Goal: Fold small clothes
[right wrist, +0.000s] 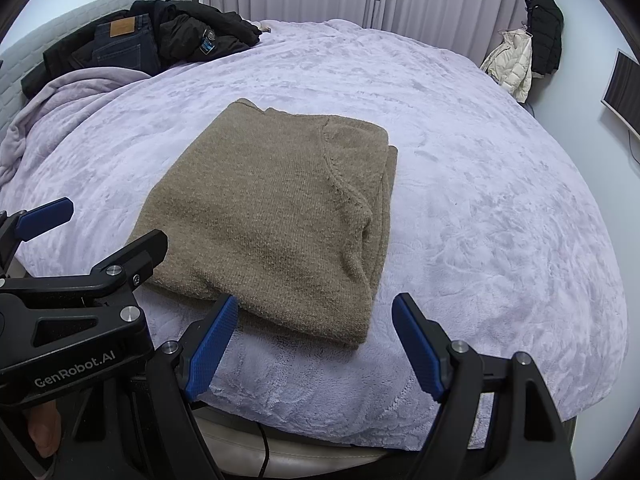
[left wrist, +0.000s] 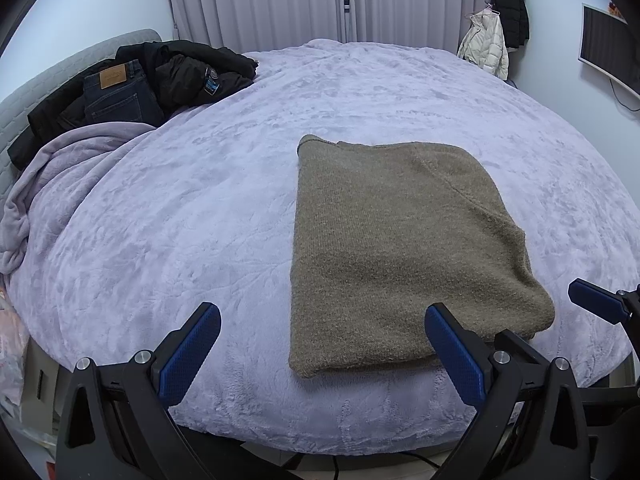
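A tan knitted sweater [left wrist: 400, 240] lies folded into a neat rectangle on the lilac fleece blanket [left wrist: 180, 220]; it also fills the middle of the right wrist view [right wrist: 272, 216]. My left gripper [left wrist: 322, 316] hangs open over the sweater's near left corner, its blue pads wide apart and touching nothing. My right gripper [right wrist: 314, 310] is open too, above the sweater's near right corner, with nothing pinched. One blue pad of the right gripper [left wrist: 596, 300] shows at the right edge of the left wrist view, and the left gripper [right wrist: 48, 212] appears at the left of the right wrist view.
Dark jeans [left wrist: 116, 96] and a black jacket [left wrist: 192, 68] are piled at the bed's far left by the grey headboard [left wrist: 60, 64]. A cream coat [left wrist: 486, 46] and a black coat [left wrist: 508, 4] hang at the far right. Curtains [left wrist: 280, 0] line the back wall.
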`<act>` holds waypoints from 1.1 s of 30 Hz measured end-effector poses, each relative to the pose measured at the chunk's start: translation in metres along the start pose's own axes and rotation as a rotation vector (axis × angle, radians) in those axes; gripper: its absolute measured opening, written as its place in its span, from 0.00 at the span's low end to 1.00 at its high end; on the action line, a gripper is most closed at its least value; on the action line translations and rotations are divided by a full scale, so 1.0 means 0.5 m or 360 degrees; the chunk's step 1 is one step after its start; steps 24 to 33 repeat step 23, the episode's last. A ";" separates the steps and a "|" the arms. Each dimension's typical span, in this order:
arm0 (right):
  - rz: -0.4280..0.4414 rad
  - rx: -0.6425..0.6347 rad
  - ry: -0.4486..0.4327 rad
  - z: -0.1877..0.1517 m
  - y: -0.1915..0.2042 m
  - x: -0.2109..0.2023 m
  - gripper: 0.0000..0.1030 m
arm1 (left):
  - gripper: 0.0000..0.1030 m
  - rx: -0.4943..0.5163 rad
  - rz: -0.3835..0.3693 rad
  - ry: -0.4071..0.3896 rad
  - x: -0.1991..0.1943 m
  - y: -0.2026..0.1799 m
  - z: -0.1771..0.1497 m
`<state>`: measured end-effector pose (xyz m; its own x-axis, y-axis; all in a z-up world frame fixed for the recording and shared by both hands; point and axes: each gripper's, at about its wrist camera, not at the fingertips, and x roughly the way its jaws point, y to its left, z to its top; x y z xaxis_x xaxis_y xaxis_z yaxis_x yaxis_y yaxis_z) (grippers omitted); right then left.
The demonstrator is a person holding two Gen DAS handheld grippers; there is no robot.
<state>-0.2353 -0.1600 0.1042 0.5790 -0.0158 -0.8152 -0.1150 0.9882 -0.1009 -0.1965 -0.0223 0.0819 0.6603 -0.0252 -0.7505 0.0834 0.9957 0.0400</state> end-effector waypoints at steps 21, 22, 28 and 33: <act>0.0002 -0.0001 0.0003 0.000 -0.002 -0.001 0.80 | 0.99 -0.0026 -0.0016 -0.0001 -0.004 -0.009 -0.006; 0.0001 0.0001 0.0004 0.000 -0.003 -0.001 0.80 | 0.99 -0.0024 -0.0017 -0.0006 -0.006 -0.012 -0.006; 0.0000 0.0003 0.0006 0.000 -0.005 -0.001 0.79 | 0.99 -0.0017 -0.0027 -0.0004 -0.006 -0.017 -0.004; 0.0000 0.0003 0.0006 0.000 -0.005 -0.001 0.79 | 0.99 -0.0017 -0.0027 -0.0004 -0.006 -0.017 -0.004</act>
